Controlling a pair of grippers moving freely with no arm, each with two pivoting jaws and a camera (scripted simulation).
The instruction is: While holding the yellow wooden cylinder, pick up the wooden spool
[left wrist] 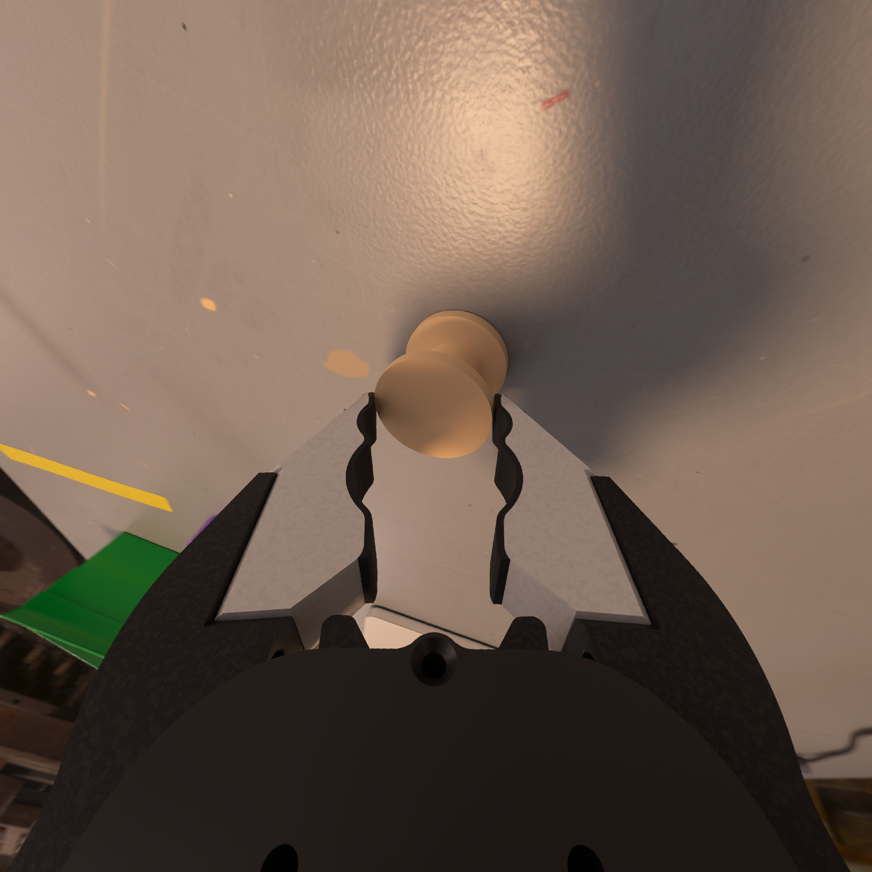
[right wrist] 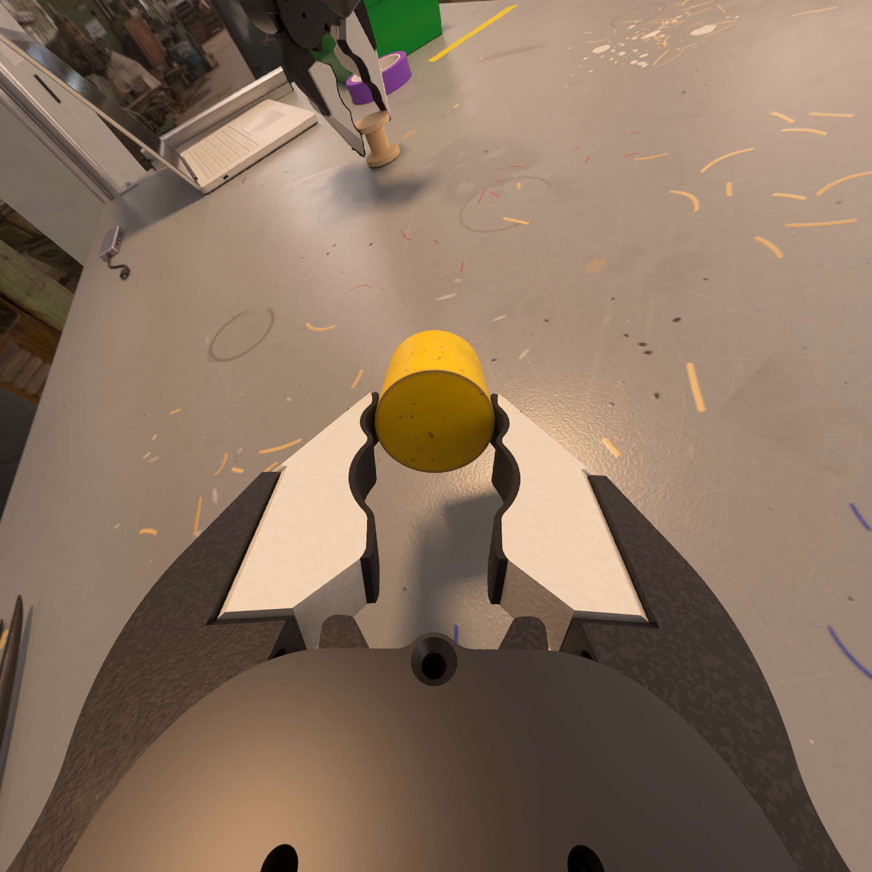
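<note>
Wooden spool (left wrist: 441, 396), pale tan with two round flanges and a narrow waist, sits between the fingertips of the left gripper (left wrist: 434, 415), its near flange touched on both sides by the dark pads (left wrist: 500, 424); the gripper pinches it at the very tips. In the right wrist view the same spool (right wrist: 380, 141) stands upright with its lower flange on or just above the grey bench (right wrist: 613, 283); which one cannot be told. The left gripper (right wrist: 373, 132) comes down on it from above.

Right gripper (right wrist: 434, 420) is pinching the yellow wooden cylinder (right wrist: 434, 406) across its sides at the fingertips, one flat end facing the camera, held clear above the bench with its shadow below.

Beyond the left gripper lie a purple tape roll (right wrist: 394, 71) and a green box (right wrist: 406, 23); to its left rests an open white laptop (right wrist: 236, 141). No container with contents shows.
</note>
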